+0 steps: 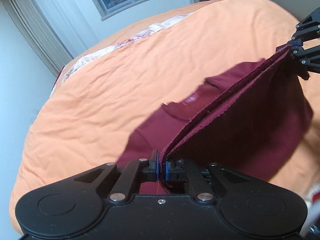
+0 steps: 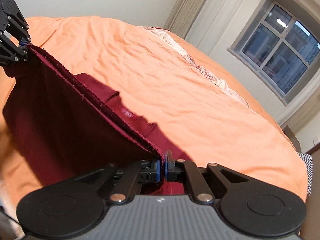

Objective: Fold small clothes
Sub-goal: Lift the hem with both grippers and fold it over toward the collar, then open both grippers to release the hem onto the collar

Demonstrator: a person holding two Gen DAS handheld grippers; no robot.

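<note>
Between left claw (image 1: pixel 161 170) and right claw (image 2: pixel 163 169), maroon shirt (image 1: pixel 240 120) hem pinched taut

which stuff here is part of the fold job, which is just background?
Part of the job:
- maroon shirt, its edge held up between both grippers
- left gripper, shut on one end of the edge
- right gripper, shut on the other end

Just there:
- orange bedspread under the shirt
- patterned cloth at the bed's far side
- window
</note>
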